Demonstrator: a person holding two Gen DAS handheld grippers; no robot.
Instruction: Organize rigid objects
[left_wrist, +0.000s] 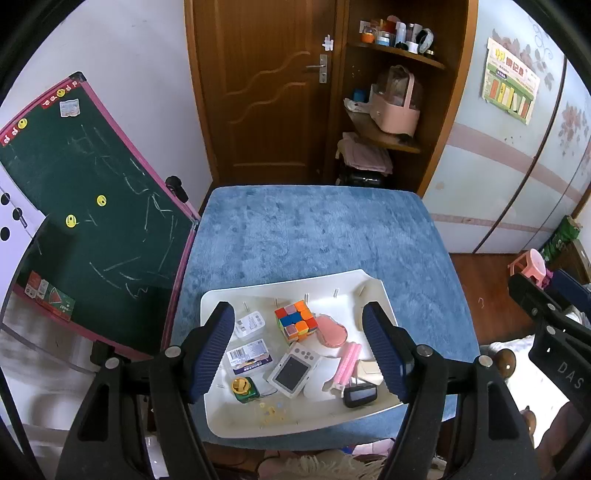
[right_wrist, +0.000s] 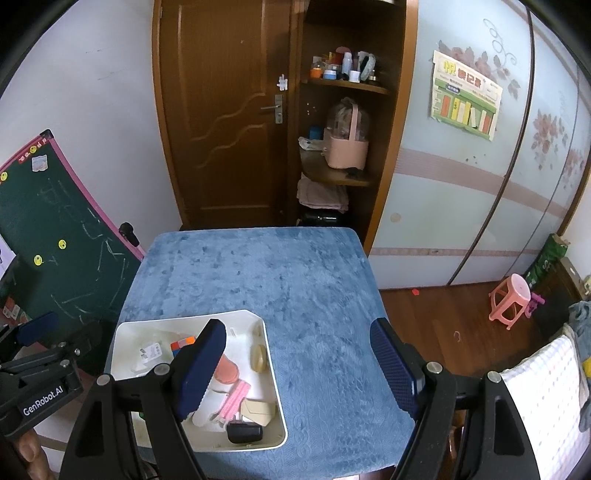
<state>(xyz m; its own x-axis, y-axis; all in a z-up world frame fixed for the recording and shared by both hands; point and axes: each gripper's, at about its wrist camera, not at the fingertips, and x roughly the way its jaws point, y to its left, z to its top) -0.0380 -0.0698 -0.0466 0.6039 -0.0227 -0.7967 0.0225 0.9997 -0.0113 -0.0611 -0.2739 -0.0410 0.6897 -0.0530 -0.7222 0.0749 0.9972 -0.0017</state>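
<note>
1. The left gripper (left_wrist: 299, 350) hangs above the tray (left_wrist: 221, 417), its blue ribbed fingers (left_wrist: 216, 347) apart with nothing between them, touching nothing.
2. The right gripper (right_wrist: 299, 373) hangs above the blue cloth (right_wrist: 303, 295) just right of the tray, its fingers (right_wrist: 201, 369) wide apart and empty; its left finger hides part of the tray in the right wrist view.
3. All the task's things lie inside the tray, which sits on the near left part of the cloth.
4. At the tray's middle: a cube (left_wrist: 296, 319) of mixed colours, with a pink oval piece (left_wrist: 331, 330) touching its right side.
5. Toward the tray's left wall: a white plug (left_wrist: 250, 325), below it a clear box (left_wrist: 248, 357) with a barcode label whose print is too small to read, and below that a green jar (left_wrist: 243, 388) with a yellow lid.
6. Near the tray's front: a white device (left_wrist: 293, 370) with a dark screen, a pink bar (left_wrist: 349, 363) beside it, and a black case (left_wrist: 359, 395) by the front right corner.
7. A beige block (left_wrist: 369, 371) lies by the tray's right wall, partly behind the left gripper's right finger.
8. Left of the tray stands a chalkboard (left_wrist: 92, 206) with smiley magnets.
9. Beyond the tray: a door (left_wrist: 258, 88), and shelves holding a pink basket (left_wrist: 397, 110).
10. Right of the tray, on the floor, a pink stool (right_wrist: 511, 299).
11. Readable writing: "GenRobot.AI" on the left gripper's body in the right wrist view, "DAS" on the right gripper's body in the left.
</note>
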